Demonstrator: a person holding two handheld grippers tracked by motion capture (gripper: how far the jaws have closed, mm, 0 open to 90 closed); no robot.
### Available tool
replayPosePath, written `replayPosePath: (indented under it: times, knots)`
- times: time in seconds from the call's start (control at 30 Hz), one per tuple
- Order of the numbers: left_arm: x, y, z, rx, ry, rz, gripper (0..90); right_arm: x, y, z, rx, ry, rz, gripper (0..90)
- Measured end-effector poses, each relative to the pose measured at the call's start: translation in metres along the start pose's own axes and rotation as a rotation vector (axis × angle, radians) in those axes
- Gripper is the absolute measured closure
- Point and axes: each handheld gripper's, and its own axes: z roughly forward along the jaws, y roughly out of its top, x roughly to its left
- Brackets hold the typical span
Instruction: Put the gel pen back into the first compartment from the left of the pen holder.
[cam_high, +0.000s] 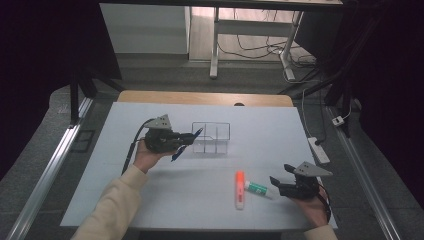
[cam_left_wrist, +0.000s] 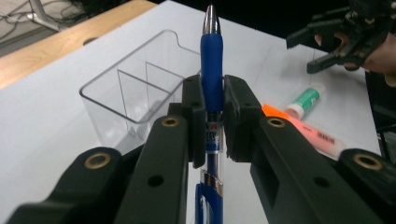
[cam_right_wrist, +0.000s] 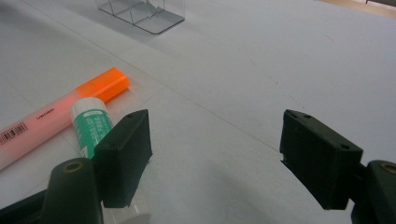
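Observation:
My left gripper (cam_high: 186, 137) (cam_left_wrist: 214, 100) is shut on a blue pen (cam_high: 186, 145) (cam_left_wrist: 211, 60), which stands across the jaws with its silver tip up. It hovers just left of a clear plastic organizer (cam_high: 212, 137) (cam_left_wrist: 135, 88) with several compartments. On the near right of the table my right gripper (cam_high: 280, 179) (cam_right_wrist: 215, 154) is open with nothing between its jaws. Left of it lie a glue stick (cam_high: 258, 188) (cam_right_wrist: 91, 122) (cam_left_wrist: 306, 99) with a green label and an orange highlighter (cam_high: 240, 189) (cam_right_wrist: 60, 112) (cam_left_wrist: 303, 128).
A white sheet (cam_high: 150, 195) covers the table, with a wooden edge (cam_high: 205, 98) at the far side. Beyond stand desk legs (cam_high: 215, 45) with cables on the floor. A power strip (cam_high: 318, 149) lies off the right edge.

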Motion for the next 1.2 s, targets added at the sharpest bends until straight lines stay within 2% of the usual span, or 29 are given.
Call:
replayPosePath:
  times: [0.23, 0.77, 0.97, 1.2]
  knots:
    - [0.004, 0.008, 0.002, -0.054, -0.009, -0.028, 78.9, 0.0, 0.0, -0.001, 0.0, -0.002, -0.001, 24.5]
    - [0.009, 0.033, 0.009, -0.092, 0.014, -0.011, 78.8, -0.001, -0.001, -0.001, 0.004, -0.006, -0.001, 24.5]
    - [0.016, 0.042, 0.012, -0.136, 0.023, -0.038, 78.8, 0.0, -0.001, -0.001, 0.008, -0.009, -0.002, 24.5]
    - [0.02, 0.053, 0.019, -0.148, 0.041, -0.046, 78.8, -0.001, -0.002, -0.001, 0.005, -0.007, 0.001, 24.5]
